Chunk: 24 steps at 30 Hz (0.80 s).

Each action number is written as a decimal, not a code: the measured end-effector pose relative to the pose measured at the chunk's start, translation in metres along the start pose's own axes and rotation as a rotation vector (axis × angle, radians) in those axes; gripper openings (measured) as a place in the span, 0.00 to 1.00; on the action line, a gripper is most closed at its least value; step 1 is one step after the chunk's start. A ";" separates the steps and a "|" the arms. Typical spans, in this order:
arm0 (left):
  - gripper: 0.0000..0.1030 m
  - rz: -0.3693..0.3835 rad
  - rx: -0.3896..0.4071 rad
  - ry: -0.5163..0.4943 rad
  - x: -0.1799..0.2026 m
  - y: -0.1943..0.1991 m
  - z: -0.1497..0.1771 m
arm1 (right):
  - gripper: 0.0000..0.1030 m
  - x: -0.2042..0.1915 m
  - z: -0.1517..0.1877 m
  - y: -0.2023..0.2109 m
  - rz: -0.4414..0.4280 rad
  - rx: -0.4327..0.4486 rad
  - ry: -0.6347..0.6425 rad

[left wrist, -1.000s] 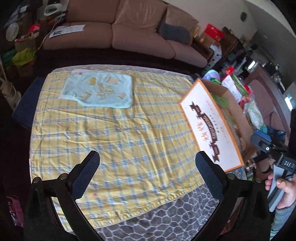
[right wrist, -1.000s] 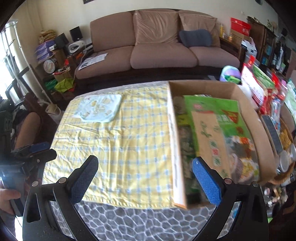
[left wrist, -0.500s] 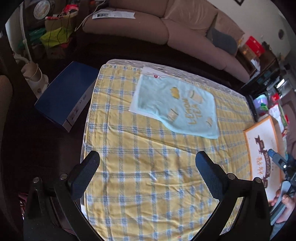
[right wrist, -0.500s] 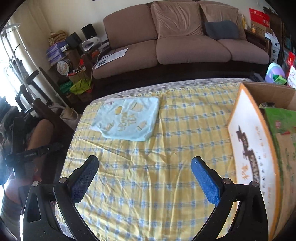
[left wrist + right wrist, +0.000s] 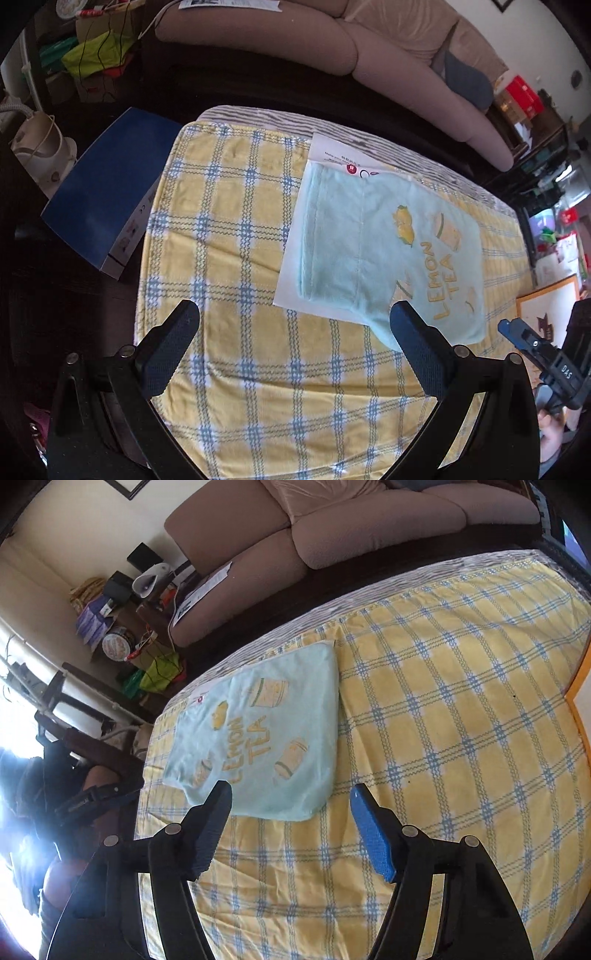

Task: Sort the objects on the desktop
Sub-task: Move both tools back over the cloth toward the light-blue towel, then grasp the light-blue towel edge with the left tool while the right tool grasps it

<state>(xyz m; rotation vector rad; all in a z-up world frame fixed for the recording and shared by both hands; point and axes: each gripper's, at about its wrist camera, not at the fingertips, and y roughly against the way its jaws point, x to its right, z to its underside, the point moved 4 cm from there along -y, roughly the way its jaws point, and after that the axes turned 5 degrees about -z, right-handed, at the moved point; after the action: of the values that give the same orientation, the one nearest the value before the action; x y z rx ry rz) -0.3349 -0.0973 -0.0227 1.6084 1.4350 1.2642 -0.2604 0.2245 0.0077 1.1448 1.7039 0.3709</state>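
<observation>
At the far left, beside the table, a blue box stands lower than the table top. The table carries a yellow checked cloth. The left gripper hangs over this cloth with its fingers spread wide, and nothing is between them. Its right finger overlaps the near corner of a light green towel printed "LEMON TEA"; I cannot tell if it touches. The towel lies flat on a white paper sheet, in the far part of the cloth. The right gripper is over the towel's near edge; its fingers have just been closing but stand apart, gripping nothing. At the right edge there is an orange-framed box.
</observation>
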 end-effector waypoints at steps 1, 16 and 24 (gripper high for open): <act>1.00 -0.001 -0.001 -0.006 0.003 -0.004 0.000 | 0.66 0.001 0.000 -0.003 0.000 -0.003 0.001; 0.64 -0.091 0.017 -0.117 0.031 -0.021 -0.004 | 0.34 0.009 0.004 -0.032 0.026 -0.045 -0.012; 0.05 -0.156 0.053 -0.151 0.024 -0.010 -0.009 | 0.13 0.006 0.005 -0.021 0.052 -0.025 0.043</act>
<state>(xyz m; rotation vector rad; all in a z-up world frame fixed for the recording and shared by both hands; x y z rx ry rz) -0.3484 -0.0734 -0.0227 1.5581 1.4781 1.0029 -0.2668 0.2178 -0.0126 1.1718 1.7050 0.4510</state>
